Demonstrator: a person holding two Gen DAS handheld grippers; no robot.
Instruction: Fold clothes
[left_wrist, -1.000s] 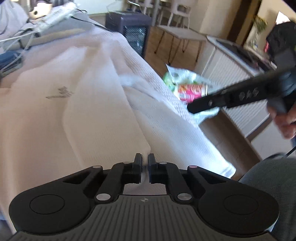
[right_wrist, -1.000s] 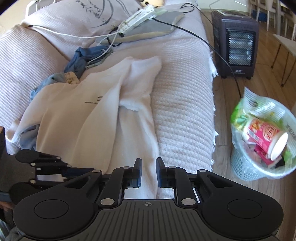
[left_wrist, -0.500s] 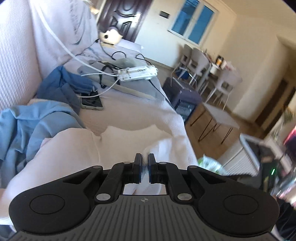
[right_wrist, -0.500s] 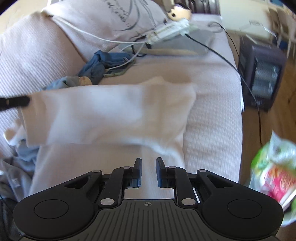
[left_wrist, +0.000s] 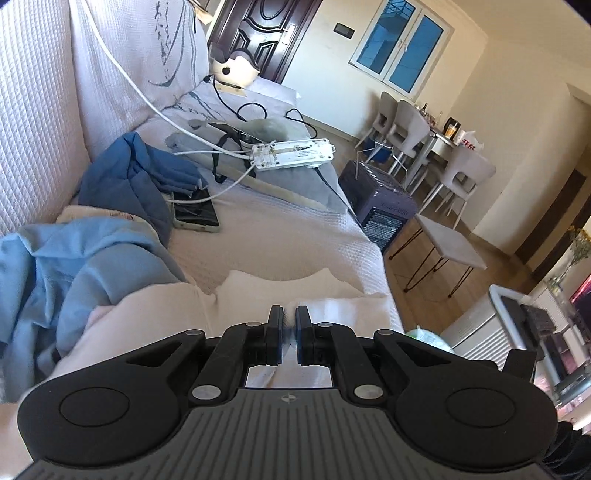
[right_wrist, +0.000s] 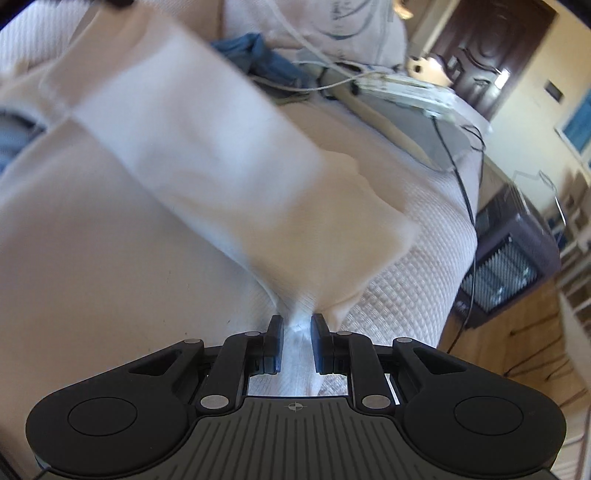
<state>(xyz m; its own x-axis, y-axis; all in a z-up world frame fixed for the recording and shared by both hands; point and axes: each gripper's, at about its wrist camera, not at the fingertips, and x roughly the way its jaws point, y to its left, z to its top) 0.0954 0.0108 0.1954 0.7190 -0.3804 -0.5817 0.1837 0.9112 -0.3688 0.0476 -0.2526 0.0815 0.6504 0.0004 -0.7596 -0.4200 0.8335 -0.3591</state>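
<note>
A white shirt (right_wrist: 207, 155) lies on the sofa, part of it folded over and stretched taut between my two grippers. My right gripper (right_wrist: 297, 325) is shut on a bunched edge of the white shirt. My left gripper (left_wrist: 289, 314) is shut on the shirt's other edge (left_wrist: 280, 291), a thin bit of fabric between its jaws. The left gripper's tip shows at the top left of the right wrist view (right_wrist: 110, 3). The right wrist view is blurred by motion.
Blue clothes (left_wrist: 92, 254) lie in a heap at the left on the sofa (left_wrist: 280, 240). A phone (left_wrist: 194, 214), a white power strip (left_wrist: 291, 154) with cables and a grey cushion (left_wrist: 295, 184) lie further back. A dark heater (left_wrist: 380, 206) stands on the floor right of the sofa.
Both grippers lifted the shirt's edge and carried it over the rest of the shirt toward the sofa back. The left gripper swung up from looking down at the shirt.
</note>
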